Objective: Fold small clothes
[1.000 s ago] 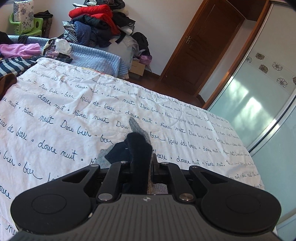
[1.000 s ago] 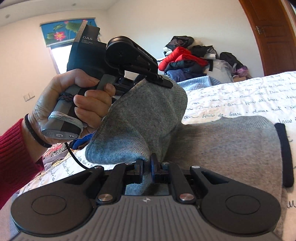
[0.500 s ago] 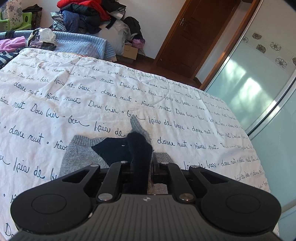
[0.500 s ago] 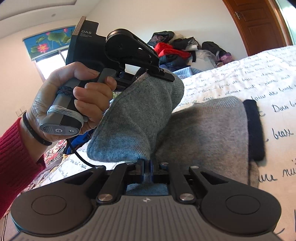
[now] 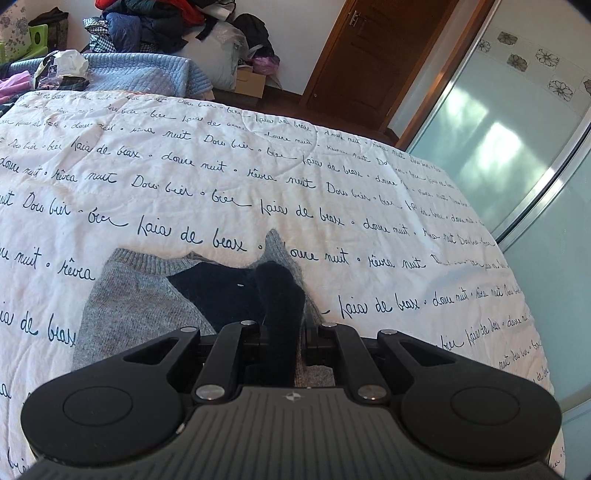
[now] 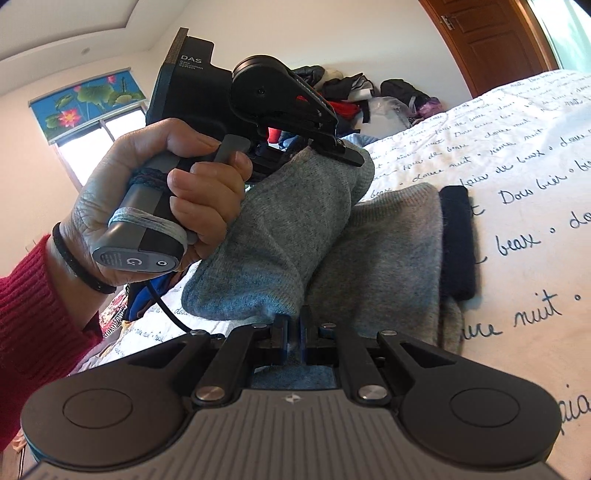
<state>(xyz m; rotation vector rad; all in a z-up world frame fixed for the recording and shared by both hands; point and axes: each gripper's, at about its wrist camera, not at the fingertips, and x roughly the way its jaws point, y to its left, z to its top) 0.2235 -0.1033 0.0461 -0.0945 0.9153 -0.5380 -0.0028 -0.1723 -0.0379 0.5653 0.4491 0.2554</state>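
A small grey sweater (image 6: 391,254) with navy trim lies on the bed's white quilt (image 5: 258,177) printed with cursive writing. The left gripper (image 5: 282,332) has its fingers clenched on a dark navy fold of the sweater, lifting one grey side up off the rest. The right gripper (image 6: 293,328) pinches the grey knit's near edge between closed fingers. A navy cuff (image 6: 458,240), probably a sleeve end, lies flat just beside the body. A heap of clothes (image 5: 147,26) sits beyond the bed.
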